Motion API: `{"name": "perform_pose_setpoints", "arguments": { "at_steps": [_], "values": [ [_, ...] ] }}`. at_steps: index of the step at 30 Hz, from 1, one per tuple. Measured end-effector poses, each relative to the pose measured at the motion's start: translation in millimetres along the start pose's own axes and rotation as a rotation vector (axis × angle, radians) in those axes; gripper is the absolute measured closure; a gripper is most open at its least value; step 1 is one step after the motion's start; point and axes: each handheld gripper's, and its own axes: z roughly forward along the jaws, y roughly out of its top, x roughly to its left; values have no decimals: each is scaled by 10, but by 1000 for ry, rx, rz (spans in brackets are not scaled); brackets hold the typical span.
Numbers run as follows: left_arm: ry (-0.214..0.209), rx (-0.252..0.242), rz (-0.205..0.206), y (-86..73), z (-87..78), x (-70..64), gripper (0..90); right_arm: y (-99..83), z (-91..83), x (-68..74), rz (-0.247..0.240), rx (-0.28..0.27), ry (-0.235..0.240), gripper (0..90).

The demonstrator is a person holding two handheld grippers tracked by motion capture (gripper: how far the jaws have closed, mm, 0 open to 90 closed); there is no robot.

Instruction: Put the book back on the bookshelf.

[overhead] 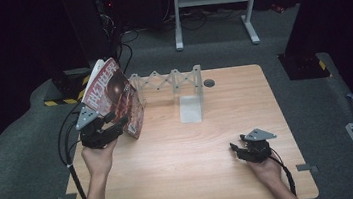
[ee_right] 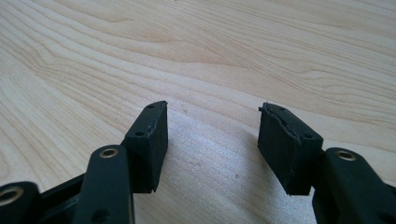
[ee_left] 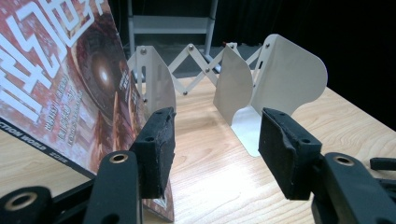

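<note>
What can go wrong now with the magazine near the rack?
1. The left gripper stands open beside the tilted magazine, not clamping it, so the magazine may fall flat.
2. The magazine leans close to the white rack; pushing it in could knock or slide the light rack.
3. The right gripper rests open far off, too far to steady the rack.

A red-covered magazine point(overhead: 116, 99) with white lettering stands upright, leaning, at the surface's far left, just beside a white folding rack point(overhead: 175, 84) with thin upright dividers.
</note>
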Motion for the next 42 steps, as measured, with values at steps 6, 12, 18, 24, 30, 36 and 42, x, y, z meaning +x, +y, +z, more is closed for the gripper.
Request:
{"name": "perform_pose_setpoints", "arguments": {
  "at_steps": [6,12,18,24,30,36,42],
  "values": [
    [-7,3,4,-19,16,-24,453,0,0,1,1,0,0,428],
    [-17,10,9,-46,44,-61,448,0,0,1,1,0,0,428],
    [-30,13,10,-72,64,-100,446,0,0,1,1,0,0,428],
    [-43,15,7,-97,78,-125,443,0,0,0,1,0,0,428],
    [-53,23,8,-129,103,-155,438,0,0,1,2,0,0,428],
    [-63,30,4,-167,132,-182,433,0,0,1,2,0,0,428],
    [-71,30,5,-184,143,-207,428,0,0,1,2,0,0,428]
  ]
}}
